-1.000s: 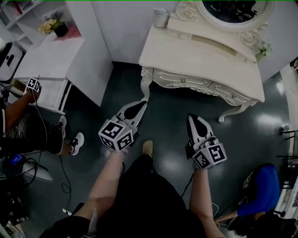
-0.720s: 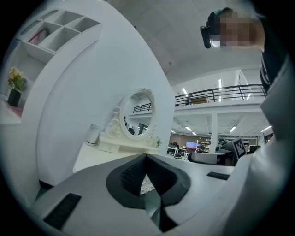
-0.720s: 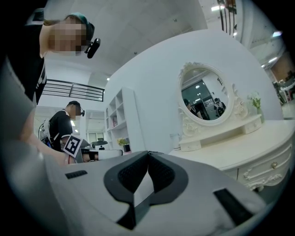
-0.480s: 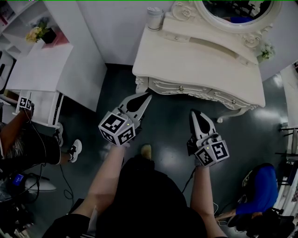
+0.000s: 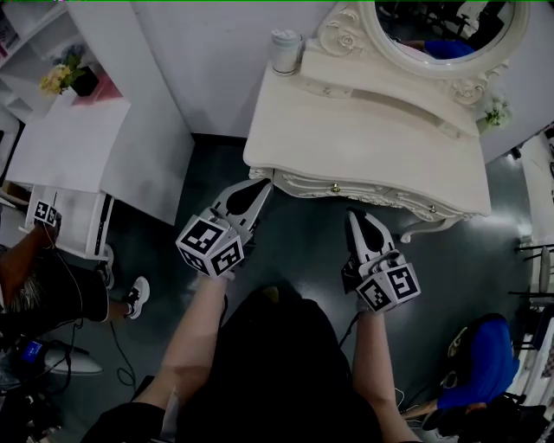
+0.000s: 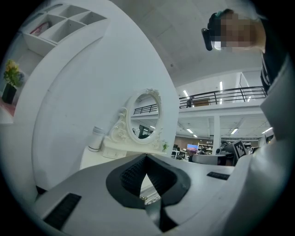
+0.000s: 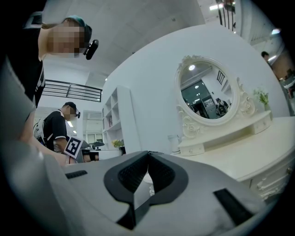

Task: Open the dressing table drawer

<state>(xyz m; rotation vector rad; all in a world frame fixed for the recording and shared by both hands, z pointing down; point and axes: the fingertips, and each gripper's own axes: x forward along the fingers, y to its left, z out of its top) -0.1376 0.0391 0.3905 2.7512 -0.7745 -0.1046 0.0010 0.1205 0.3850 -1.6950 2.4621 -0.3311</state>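
The cream dressing table (image 5: pixel 372 143) with its oval mirror (image 5: pixel 446 26) stands against the wall at the top of the head view. Its carved drawer front (image 5: pixel 381 195) carries small gold knobs (image 5: pixel 335 187). My left gripper (image 5: pixel 262 184) is shut and empty, its tip just below the table's front left corner. To the right, my right gripper (image 5: pixel 352 214) is also shut and empty, a little short of the drawer front. In the left gripper view the jaws (image 6: pixel 146 157) meet, and a knob (image 6: pixel 143 198) shows below them. The right gripper (image 7: pixel 148 153) faces the table top (image 7: pixel 249 156).
A white jar (image 5: pixel 285 50) stands at the table's back left and a small plant (image 5: pixel 495 111) at its right end. A white cabinet (image 5: pixel 69 147) with flowers (image 5: pixel 59 78) is at the left. One person (image 5: pixel 43 285) sits at the left; another in blue (image 5: pixel 485 363) is at the lower right.
Both grippers have moved forward towards the dressing table, which now lies closer and lower in the head view. Their jaws have stayed shut.
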